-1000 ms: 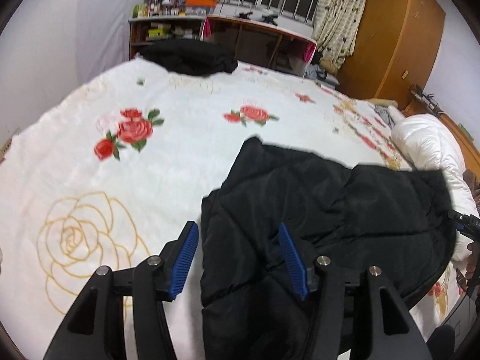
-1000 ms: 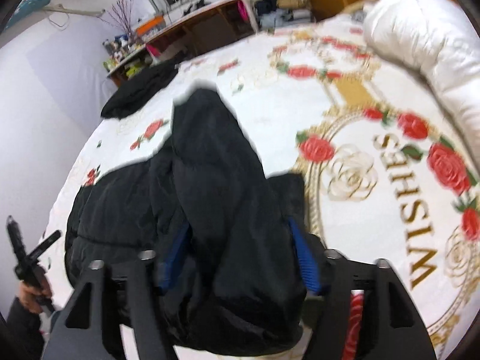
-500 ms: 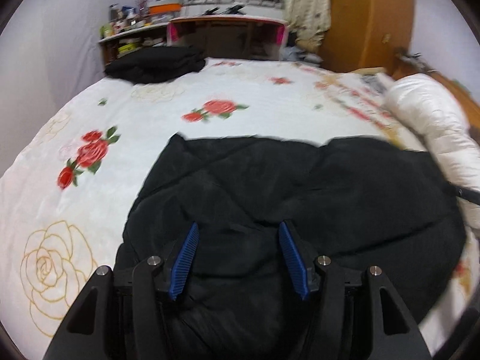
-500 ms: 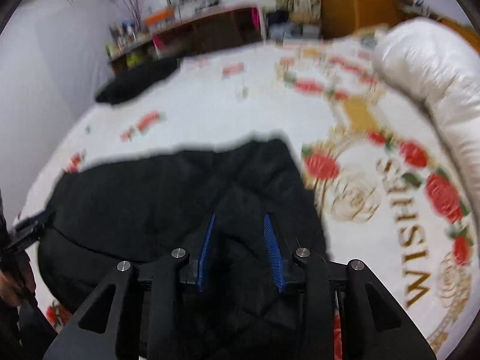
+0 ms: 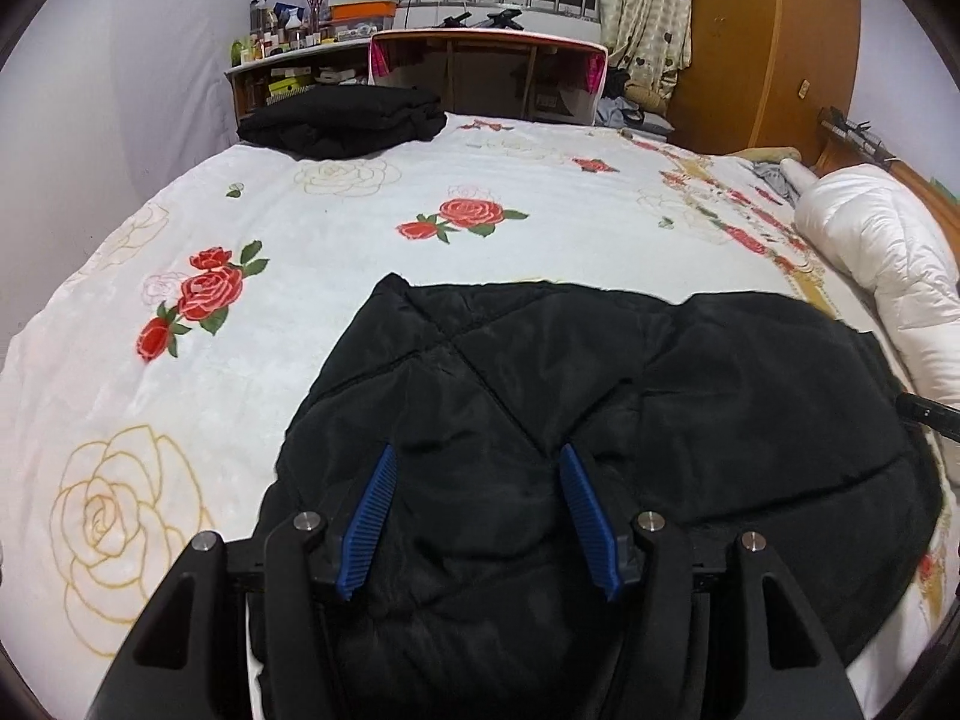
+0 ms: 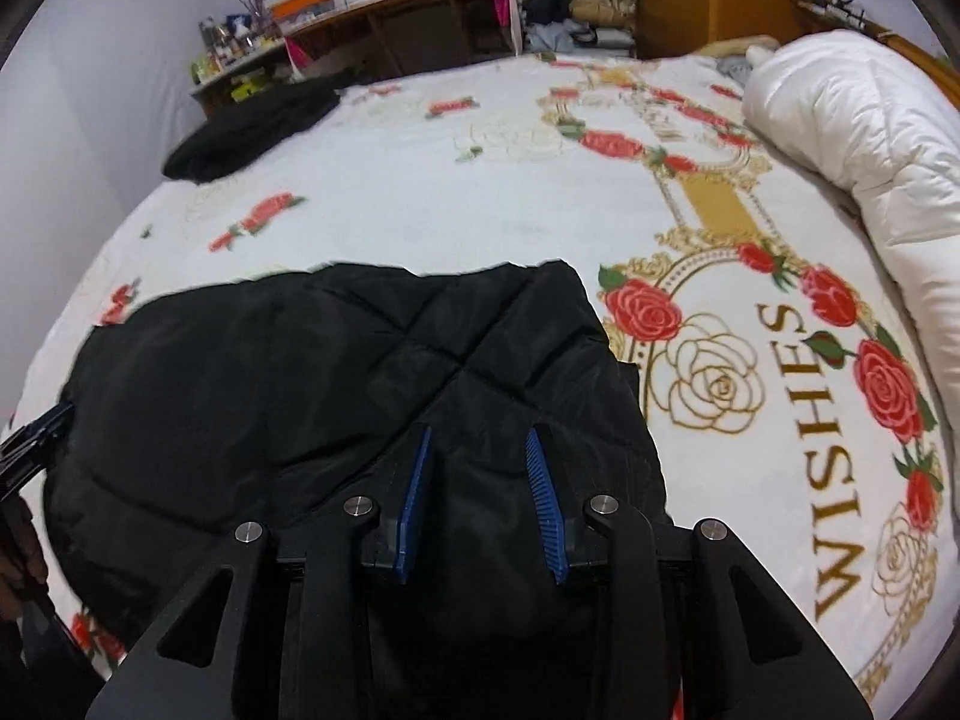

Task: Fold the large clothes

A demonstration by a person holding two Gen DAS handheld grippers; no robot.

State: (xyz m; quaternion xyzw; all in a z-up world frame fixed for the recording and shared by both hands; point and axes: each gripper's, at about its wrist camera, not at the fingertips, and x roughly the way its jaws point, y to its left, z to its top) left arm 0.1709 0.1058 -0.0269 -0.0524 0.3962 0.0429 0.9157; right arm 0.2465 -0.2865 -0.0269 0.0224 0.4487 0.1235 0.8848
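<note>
A black quilted jacket [image 5: 600,420] lies spread and folded over on the rose-print bedspread [image 5: 300,252]; it also shows in the right wrist view [image 6: 300,372]. My left gripper [image 5: 477,462] is open, its blue pads just above the jacket's near part, holding nothing. My right gripper [image 6: 477,441] is open with a narrower gap, over the jacket's right near part, holding nothing. The tip of the right gripper shows at the right edge of the left wrist view [image 5: 927,411].
A second black garment [image 5: 348,120] lies folded at the far end of the bed. A white duvet roll [image 6: 852,120] lies along the right side. A desk [image 5: 486,75] and cluttered shelf [image 5: 288,60] stand beyond the bed, a wooden wardrobe [image 5: 768,42] to the right.
The right gripper let go of the lifted jacket flap, which now lies flat on the jacket. Both grippers drew back toward the near edge; the left view swung to centre over the jacket.
</note>
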